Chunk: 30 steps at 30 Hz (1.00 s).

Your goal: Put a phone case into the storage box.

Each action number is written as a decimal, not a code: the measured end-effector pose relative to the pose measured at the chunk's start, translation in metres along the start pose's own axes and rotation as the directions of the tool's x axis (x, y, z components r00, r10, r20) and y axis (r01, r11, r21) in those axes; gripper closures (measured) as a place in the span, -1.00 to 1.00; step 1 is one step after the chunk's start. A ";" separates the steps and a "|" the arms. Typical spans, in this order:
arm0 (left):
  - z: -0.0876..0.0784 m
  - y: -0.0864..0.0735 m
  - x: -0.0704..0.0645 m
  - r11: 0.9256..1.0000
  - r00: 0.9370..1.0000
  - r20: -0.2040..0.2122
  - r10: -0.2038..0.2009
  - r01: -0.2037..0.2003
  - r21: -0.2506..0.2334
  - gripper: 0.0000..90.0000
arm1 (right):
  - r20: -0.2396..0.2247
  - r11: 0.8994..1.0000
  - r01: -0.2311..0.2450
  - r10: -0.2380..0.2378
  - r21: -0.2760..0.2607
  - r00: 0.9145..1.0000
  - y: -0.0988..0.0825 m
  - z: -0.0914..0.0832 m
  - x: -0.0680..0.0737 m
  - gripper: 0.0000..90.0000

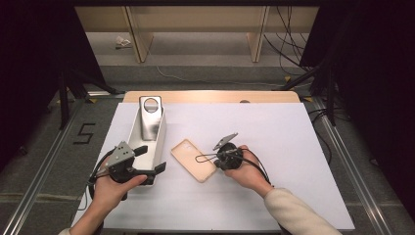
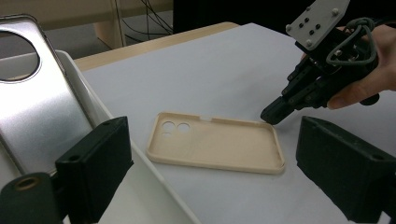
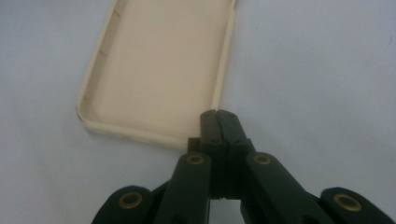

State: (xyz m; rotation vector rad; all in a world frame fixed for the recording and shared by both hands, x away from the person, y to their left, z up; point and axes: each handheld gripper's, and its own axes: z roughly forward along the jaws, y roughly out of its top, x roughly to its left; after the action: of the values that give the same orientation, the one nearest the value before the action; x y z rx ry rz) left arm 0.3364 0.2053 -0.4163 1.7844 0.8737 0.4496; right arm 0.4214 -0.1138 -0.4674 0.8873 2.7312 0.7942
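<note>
A beige phone case (image 1: pixel 193 160) lies hollow side up in the middle of the white table top. My right gripper (image 1: pixel 215 158) is shut with nothing between its jaws. Its tip (image 3: pixel 218 114) rests at one corner of the case (image 3: pixel 159 70); I cannot tell whether it touches the rim. That same tip (image 2: pixel 271 116) sits by the case's (image 2: pixel 224 144) end away from the camera holes. A silver phone (image 1: pixel 149 120) with a round camera opening lies in a white tray (image 1: pixel 132 134). My left gripper (image 1: pixel 151 159) stands open at the tray's near end, holding nothing.
The tray's rim (image 2: pixel 140 172) runs just left of the case. The table's wooden far edge (image 1: pixel 210 96) lies behind the white sheet. Beyond it are wooden shelf legs (image 1: pixel 137 39) and floor cables (image 1: pixel 288 44). White surface stretches right of my right hand.
</note>
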 end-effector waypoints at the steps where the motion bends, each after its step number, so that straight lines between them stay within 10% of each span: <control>1: 0.000 0.000 0.000 1.000 1.000 -0.001 -0.001 0.001 -0.001 -0.78 | 0.000 1.000 0.005 -0.005 0.003 1.000 0.000 0.000 0.000 1.00; 23: 0.000 0.000 -0.001 1.000 1.000 0.003 0.003 -0.003 -0.001 -0.78 | -0.083 0.986 0.150 -0.145 0.067 0.986 0.005 0.003 0.043 1.00; 30: 0.000 0.000 -0.001 1.000 1.000 0.003 0.005 -0.005 0.001 -0.78 | 0.012 0.999 0.041 -0.041 0.018 0.999 0.010 -0.009 0.018 1.00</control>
State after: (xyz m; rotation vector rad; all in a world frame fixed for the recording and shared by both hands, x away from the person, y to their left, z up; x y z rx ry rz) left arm 0.3362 0.2046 -0.4160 1.7881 0.8674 0.4501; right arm 0.4090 -0.0998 -0.4540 0.8344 2.7403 0.7551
